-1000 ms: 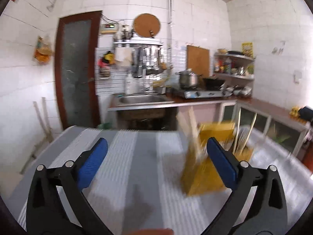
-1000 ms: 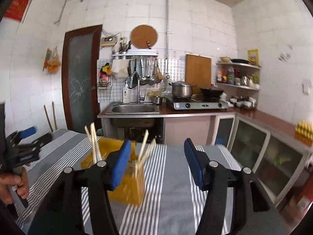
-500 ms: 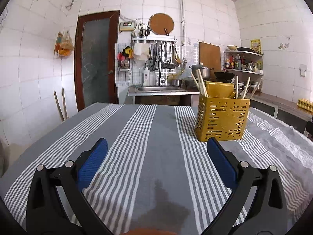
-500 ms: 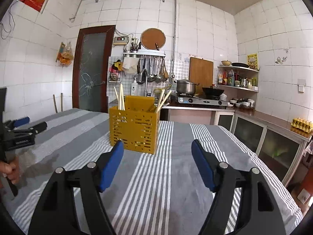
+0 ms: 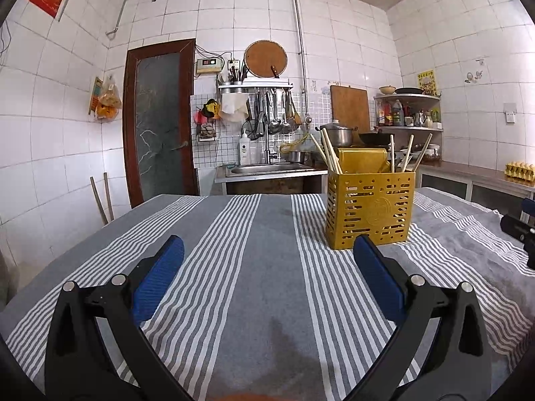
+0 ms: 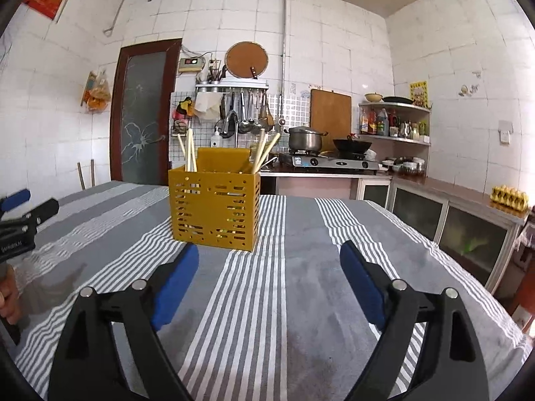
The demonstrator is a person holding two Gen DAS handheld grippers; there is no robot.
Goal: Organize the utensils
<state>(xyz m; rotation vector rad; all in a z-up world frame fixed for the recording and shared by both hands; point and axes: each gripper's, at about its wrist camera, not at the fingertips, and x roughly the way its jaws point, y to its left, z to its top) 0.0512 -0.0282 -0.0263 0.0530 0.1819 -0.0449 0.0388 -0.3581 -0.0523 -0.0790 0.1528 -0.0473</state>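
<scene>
Yellow plastic holder (image 5: 369, 209), slotted all over, stands upright on the grey-striped cloth (image 5: 260, 267) w/ chopsticks (image 5: 329, 152) poking up in two bunches, one at each end, leaning a bit. Nothing else loose on the cloth that I can see, so the utensils already sit where you'd want them.

Left gripper (image 5: 267, 267) hangs low over the cloth, blue pads spread wide, nothing btwn them; holder is ahead and to its right, well clear. Right gripper (image 6: 269, 267) likewise gaping and empty, holder ahead and a bit left of it, apart from the nearest pad (image 6: 175, 287).

As for the step: hard to call. Sticks standing in the holder, both tools empty & back from it. That fits a sort that's finished, or one where the sticks are yet to be regrouped btwn compartments. Can't tell which from here, nor how the inside is divided. Any approach would need care: the holder looks light and could tip or slide on the cloth.
</scene>
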